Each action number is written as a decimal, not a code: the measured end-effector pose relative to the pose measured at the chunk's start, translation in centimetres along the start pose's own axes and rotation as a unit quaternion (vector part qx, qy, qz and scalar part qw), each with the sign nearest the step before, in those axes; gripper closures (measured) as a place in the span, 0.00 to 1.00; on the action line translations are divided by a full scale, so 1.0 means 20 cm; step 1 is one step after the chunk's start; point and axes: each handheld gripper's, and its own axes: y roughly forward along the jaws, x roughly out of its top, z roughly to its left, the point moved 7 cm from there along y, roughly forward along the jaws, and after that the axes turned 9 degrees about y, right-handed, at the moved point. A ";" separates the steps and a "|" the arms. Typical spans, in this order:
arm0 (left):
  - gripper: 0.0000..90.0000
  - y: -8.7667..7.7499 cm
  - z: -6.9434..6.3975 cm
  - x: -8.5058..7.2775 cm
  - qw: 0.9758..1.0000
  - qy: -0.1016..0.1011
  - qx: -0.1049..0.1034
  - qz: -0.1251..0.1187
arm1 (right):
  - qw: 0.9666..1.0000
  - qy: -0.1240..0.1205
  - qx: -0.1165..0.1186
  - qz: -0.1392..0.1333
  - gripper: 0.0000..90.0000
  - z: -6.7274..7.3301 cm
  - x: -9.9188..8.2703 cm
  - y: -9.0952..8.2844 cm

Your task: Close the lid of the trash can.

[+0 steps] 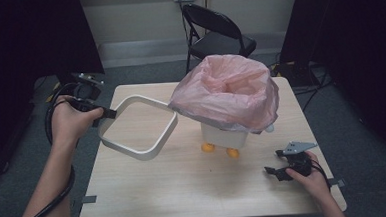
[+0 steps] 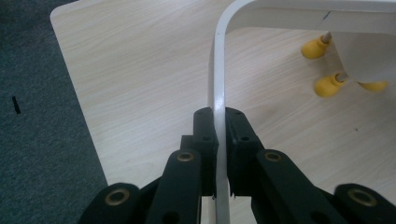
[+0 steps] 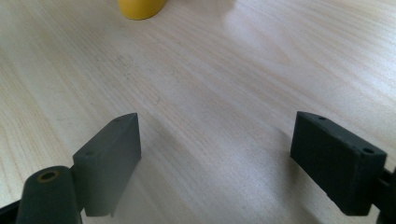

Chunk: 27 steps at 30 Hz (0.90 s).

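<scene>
Light wood table (image 1: 185, 184) stood on grey carpet, black folding chair (image 1: 216, 32) behind it. Landmark: small white bin (image 1: 225, 135) with yellow feet, near table centre, lined with a pink plastic bag (image 1: 228, 94) whose top draped over the bin's rim. White rounded-square ring frame (image 1: 138, 126) was just left of the bin, tilted, held off the table; its right corner reached the bag's edge, contact unclear. Left gripper (image 1: 107, 113) was at the frame's left edge, farthest from the bin; in the left gripper view its jaws were clamped together on the thin white frame rim (image 2: 218, 116), yellow feet (image 2: 329, 85) visible beyond. Right gripper (image 1: 279, 171) sat low over the table, right of and nearer the person than the bin, well apart from it. Its jaws stood wide apart over bare wood, nothing between them; one yellow foot (image 3: 140, 8) showed ahead.
</scene>
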 end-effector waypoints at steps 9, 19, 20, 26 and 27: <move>0.94 -0.03 0.02 -0.06 1.000 -0.006 -0.008 0.017 | 1.000 0.000 0.000 0.000 0.17 0.00 0.00 0.00; 0.94 -0.07 0.05 -0.09 0.999 -0.003 -0.007 0.037 | 1.000 0.001 0.001 0.000 0.17 0.00 0.00 0.00; 0.94 -0.08 0.05 -0.08 0.999 -0.002 -0.005 0.034 | 1.000 0.000 0.001 0.000 0.17 0.00 0.00 0.00; 0.94 -0.18 0.05 -0.05 1.000 0.000 -0.005 0.016 | 1.000 0.001 0.001 0.000 0.17 0.00 0.00 0.00; 0.94 -0.19 0.05 -0.05 1.000 -0.002 -0.005 0.016 | 1.000 0.000 0.001 0.000 0.17 0.00 0.00 0.00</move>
